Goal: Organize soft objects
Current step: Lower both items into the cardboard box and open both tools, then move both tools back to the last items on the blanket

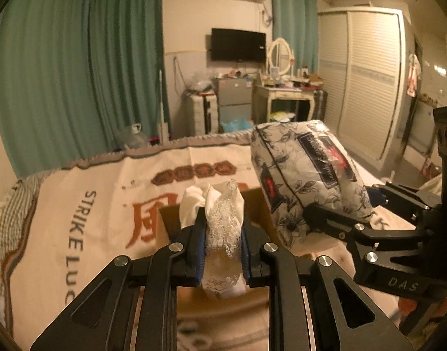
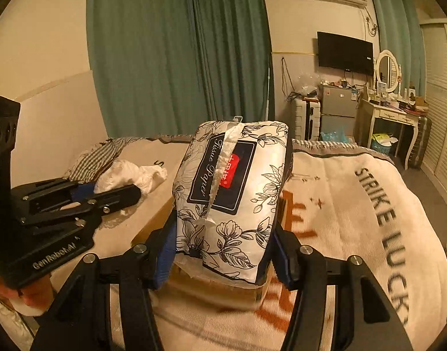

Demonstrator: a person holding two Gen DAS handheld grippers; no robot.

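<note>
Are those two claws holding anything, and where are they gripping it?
Left gripper pinches the lace cloth mid-bunch. Right gripper squeezes the tissue pack by its lower sides.

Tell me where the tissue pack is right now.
The tissue pack is clamped in the right gripper, held up over the cardboard box on the bed; in the left wrist view it sits right of the white lace cloth.

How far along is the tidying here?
Nothing looks put away yet. Both items are in hand: the left gripper is shut on a white lace cloth, the right gripper on a tissue pack. Both hang over an open cardboard box on the bed. Still to do: set them down, probably in the box.
</note>
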